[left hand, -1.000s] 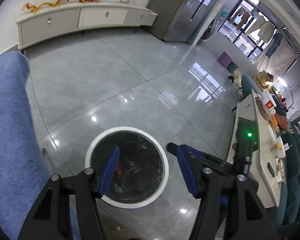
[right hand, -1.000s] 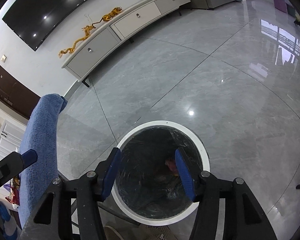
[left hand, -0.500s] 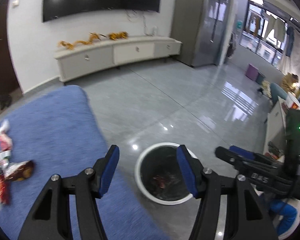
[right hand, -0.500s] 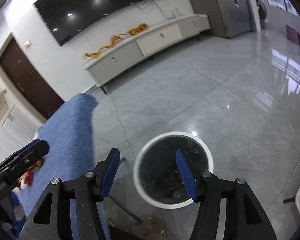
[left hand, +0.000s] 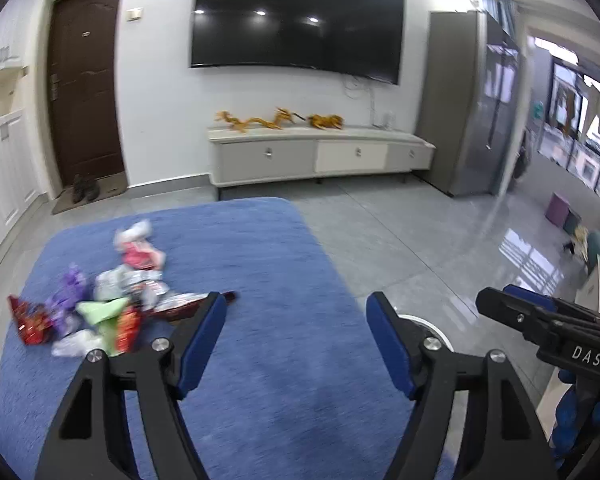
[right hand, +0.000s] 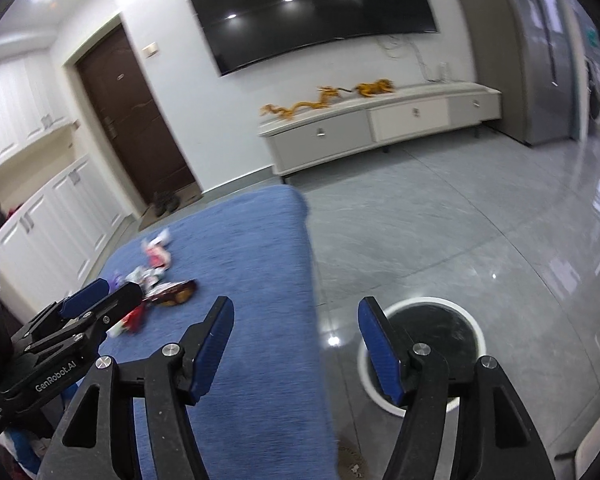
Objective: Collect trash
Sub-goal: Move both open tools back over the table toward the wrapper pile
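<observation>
A pile of crumpled snack wrappers (left hand: 100, 300) lies on the left part of a blue cloth-covered table (left hand: 280, 360); it also shows in the right wrist view (right hand: 156, 284). My left gripper (left hand: 296, 336) is open and empty above the cloth, right of the pile. My right gripper (right hand: 296, 340) is open and empty over the table's right edge. The round white-rimmed bin (right hand: 440, 328) with a black liner stands on the floor right of the table; only its rim (left hand: 432, 328) shows in the left wrist view.
A white TV cabinet (left hand: 320, 156) with golden dragon figures stands under a wall TV (left hand: 296, 20). A brown door (left hand: 86, 92) is at the far left. Grey tiled floor (right hand: 460, 220) lies around the bin. The other gripper (left hand: 548, 328) shows at right.
Both grippers have lifted and tilted up from looking down into the bin. They now face across the blue table toward the wrapper pile. Both stay open.
</observation>
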{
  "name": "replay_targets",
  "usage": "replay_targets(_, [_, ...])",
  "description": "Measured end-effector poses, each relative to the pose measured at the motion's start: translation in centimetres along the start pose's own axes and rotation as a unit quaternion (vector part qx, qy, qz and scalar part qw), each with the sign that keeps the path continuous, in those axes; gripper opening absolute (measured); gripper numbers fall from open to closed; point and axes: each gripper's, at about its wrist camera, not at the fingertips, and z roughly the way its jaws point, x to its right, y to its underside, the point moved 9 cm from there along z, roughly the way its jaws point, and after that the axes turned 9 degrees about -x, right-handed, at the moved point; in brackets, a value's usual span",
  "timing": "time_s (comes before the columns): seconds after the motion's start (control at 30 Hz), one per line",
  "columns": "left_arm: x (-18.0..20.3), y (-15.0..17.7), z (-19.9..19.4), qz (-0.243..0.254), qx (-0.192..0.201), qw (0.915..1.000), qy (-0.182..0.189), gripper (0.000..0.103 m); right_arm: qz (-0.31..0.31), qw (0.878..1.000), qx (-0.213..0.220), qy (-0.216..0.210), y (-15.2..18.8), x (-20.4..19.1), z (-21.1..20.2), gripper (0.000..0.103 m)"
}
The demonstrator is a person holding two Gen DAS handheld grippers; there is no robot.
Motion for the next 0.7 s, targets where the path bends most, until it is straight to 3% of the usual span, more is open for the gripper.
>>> replay_targets(0.4, [-11.8,2.2,-6.0,-0.073,0.052,0.9947,-0.05,0.075,-0.088,0.996,-0.015,-0.018,0.7,-11.2,1.9,0.065])
replay_targets(0.7, [-17.6,4.2,-8.3,-0.11,0.071,0.9873,-0.09,0.075,-0.116,0.993,-0.01,-0.026,1.6,-16.1,2.5,0.082])
